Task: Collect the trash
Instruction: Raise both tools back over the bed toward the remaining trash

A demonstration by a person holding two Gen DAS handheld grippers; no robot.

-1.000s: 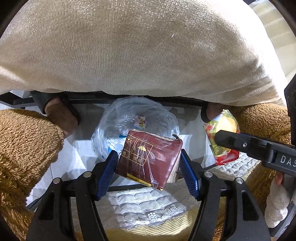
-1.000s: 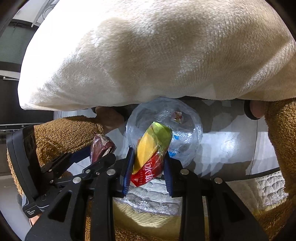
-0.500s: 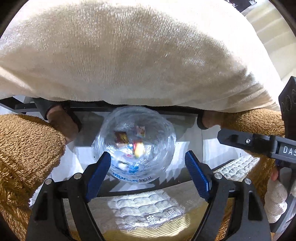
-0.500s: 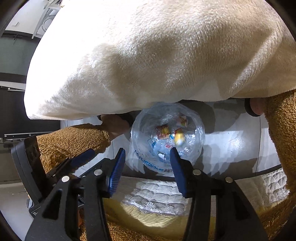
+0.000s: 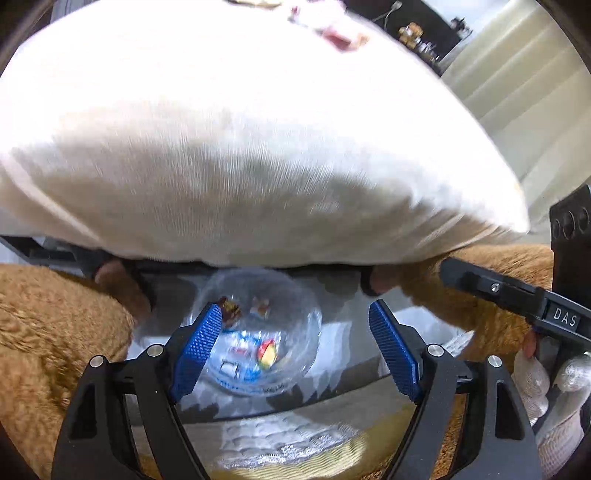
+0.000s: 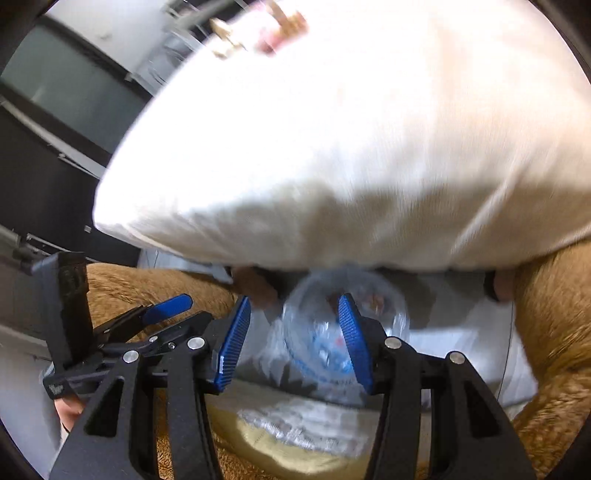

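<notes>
A clear plastic trash bag (image 5: 266,332) stands open on the floor below me, with several wrappers inside, among them a dark red packet (image 5: 229,308) and a yellow-red wrapper (image 5: 267,350). My left gripper (image 5: 295,349) is open and empty above the bag. My right gripper (image 6: 293,341) is open and empty too, above the same bag (image 6: 332,332). The right gripper's finger (image 5: 509,295) shows at the right of the left wrist view. More trash (image 5: 332,33) lies far off on top of the cushion, blurred.
A big cream cushion (image 5: 240,129) fills the upper half of both views. Brown fuzzy legs (image 5: 55,325) flank the bag on both sides. A quilted cream mat (image 6: 306,424) lies just below the grippers. Dark furniture (image 6: 55,129) stands at the left.
One second ago the left gripper held the dark red packet and the right held the yellow-red wrapper. Both opened and dropped them into the bag. Both grippers now tilt upward.
</notes>
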